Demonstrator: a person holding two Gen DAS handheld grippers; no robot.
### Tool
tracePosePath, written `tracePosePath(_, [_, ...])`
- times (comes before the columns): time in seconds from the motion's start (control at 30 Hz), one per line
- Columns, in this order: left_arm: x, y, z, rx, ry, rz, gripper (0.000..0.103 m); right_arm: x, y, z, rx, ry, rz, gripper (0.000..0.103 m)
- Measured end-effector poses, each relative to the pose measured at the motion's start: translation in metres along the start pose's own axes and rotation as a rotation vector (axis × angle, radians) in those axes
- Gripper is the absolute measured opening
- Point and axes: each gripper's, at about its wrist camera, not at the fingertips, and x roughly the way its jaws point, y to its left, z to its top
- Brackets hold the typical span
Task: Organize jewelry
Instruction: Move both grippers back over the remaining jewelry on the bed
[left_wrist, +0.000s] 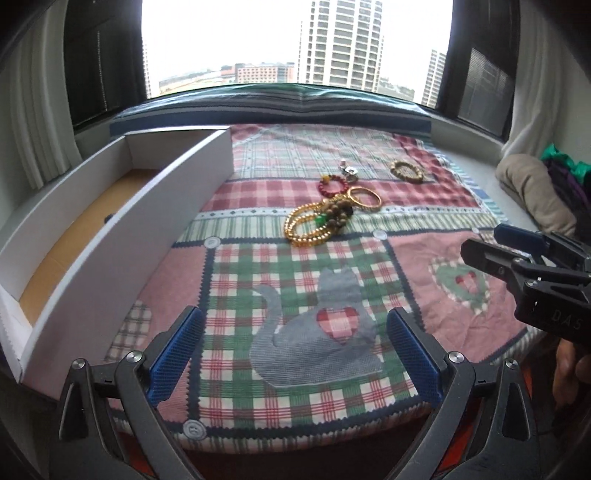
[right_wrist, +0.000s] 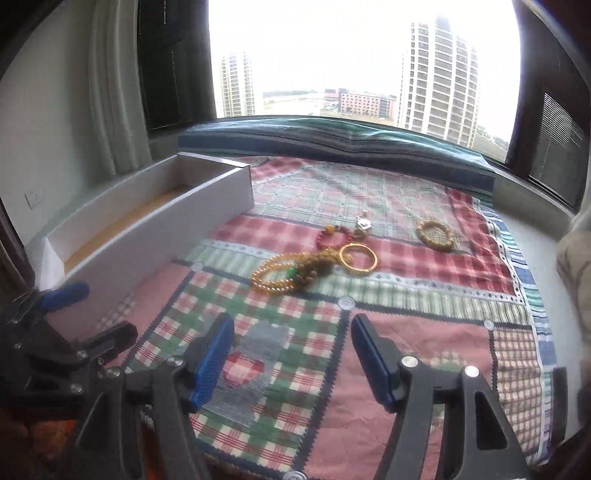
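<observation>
**Both tools wide open, nothing picked up yet**

Both tools hung back at the near edge of the patchwork quilt (left_wrist: 332, 266), and the jewelry sat untouched further up the cloth. The left tool (left_wrist: 295, 354) stood with its blue pads spread wide over the grey cat patch, gripping nothing. The right tool (right_wrist: 291, 360) was much the same: jaws well apart, empty, aimed up the quilt toward the pile.

And what a pile. The gold bead strands (left_wrist: 306, 227) lay tangled with a brown bead bracelet (left_wrist: 338, 212), and the gold bangle (left_wrist: 365, 197) touched that knot on its far side. The red bead bracelet (left_wrist: 332, 184) sat just behind, with a small silver piece (left_wrist: 349, 171) near it. The tan bead bracelet (left_wrist: 407, 170) lay off to the right, well apart from the rest.

The white box (left_wrist: 122, 229) waited along the left side, open at the top, its brown floor showing; a small dark thing lay inside, too small to name.

By my reading, this was the very start: approach, not grasp. The next move called for choosing one piece; the lone tan bracelet looked the cleanest pick for the right tool, since the tangled strands would likely drag their neighbours along.
</observation>
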Motion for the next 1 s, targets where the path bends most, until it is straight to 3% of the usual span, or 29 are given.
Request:
tracePosePath(0.2, [0.013, -0.034, -0.013, 0.025, 0.074, -0.082, 0.099, -0.005, -0.042, -0.048, 0.088, 0.039, -0.079, 0.067])
tracePosePath(0.33, [0.016, -0.038, -0.008, 0.038, 0.088, -0.066, 0.1, -0.004, -0.061, -0.062, 0.155, 0.05, -0.073, 0.067])
tracePosePath(1.0, [0.072, -0.007, 0.033, -0.017, 0.111, -0.003, 0.101, 0.035, -0.068, -0.045, 0.171, 0.077, 0.013, 0.067])
